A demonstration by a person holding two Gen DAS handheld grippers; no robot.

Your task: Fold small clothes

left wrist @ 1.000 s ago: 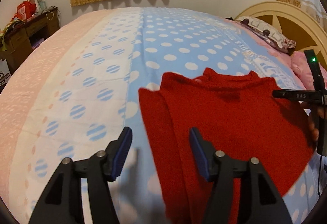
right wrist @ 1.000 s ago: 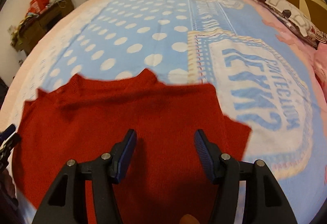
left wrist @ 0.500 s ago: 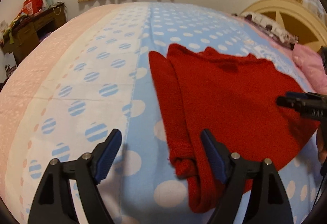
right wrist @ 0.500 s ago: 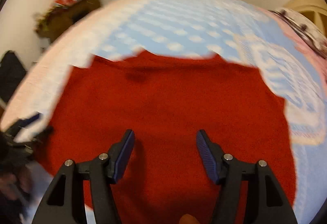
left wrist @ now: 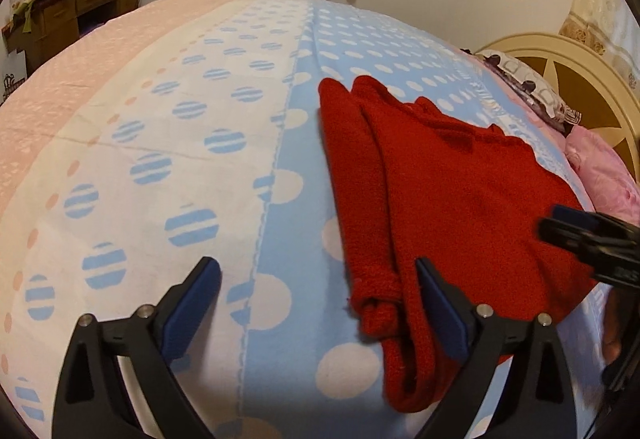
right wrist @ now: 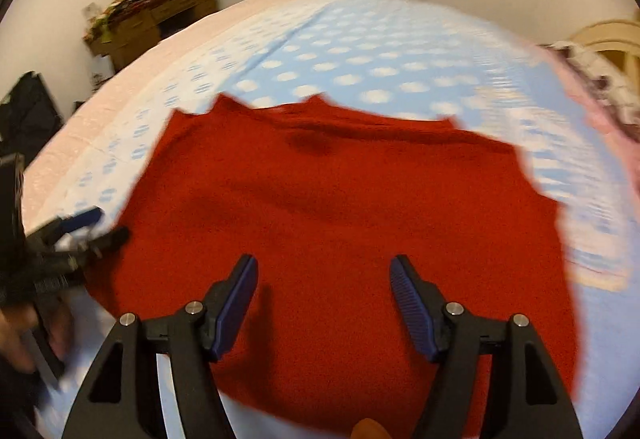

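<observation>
My left gripper (left wrist: pixel 318 303), jaws just widened and empty, straddles the folded sleeve edge of the red sweater (left wrist: pixel 460 199) lying lengthwise away on the bed (left wrist: pixel 160 119); my right gripper (right wrist: pixel 323 301), jaws just eased apart, empty, hovers mid-body.

black tongs (left wrist: pixel 318 281), blue ribbed pads (right wrist: pixel 412 305), silver screws

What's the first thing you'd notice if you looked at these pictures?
The bright red sweater jumps out first, spread flat on the bed's blue blanket with white dots. One sleeve is folded along its left edge, with the cuff bunched up. The left gripper hangs open over that edge, its jaws just having opened wider, and the right gripper hangs open over the sweater's middle.
</observation>
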